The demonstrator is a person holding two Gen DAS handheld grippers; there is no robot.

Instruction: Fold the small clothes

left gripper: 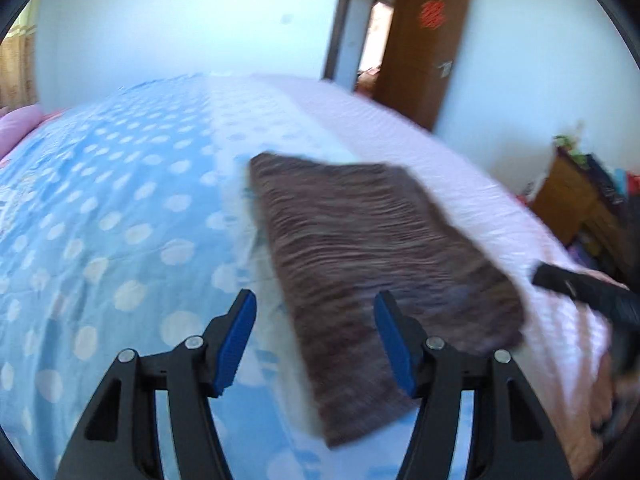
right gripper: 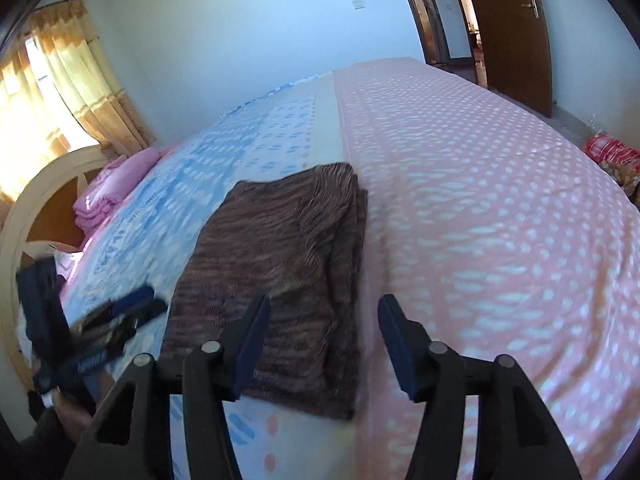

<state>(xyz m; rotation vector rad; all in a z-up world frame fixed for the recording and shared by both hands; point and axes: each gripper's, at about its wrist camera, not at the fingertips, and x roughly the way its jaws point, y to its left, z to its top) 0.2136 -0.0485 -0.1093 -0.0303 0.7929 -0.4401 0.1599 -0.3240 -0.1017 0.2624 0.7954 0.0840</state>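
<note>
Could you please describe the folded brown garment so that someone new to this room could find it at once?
Look at the big bed, whose cover is blue dotted on one half and pink dotted on the other. The brown garment lies folded flat where the halves meet. It is the only dark, streaky knit there; the pink folded bedding sits by the headboard.

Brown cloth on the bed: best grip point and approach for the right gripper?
Judging by its pose, take the near right corner of the brown cloth, coming low from the near edge. It lies flat and folded on the bed, so only the edges give the open right gripper a pinchable lip.
</note>
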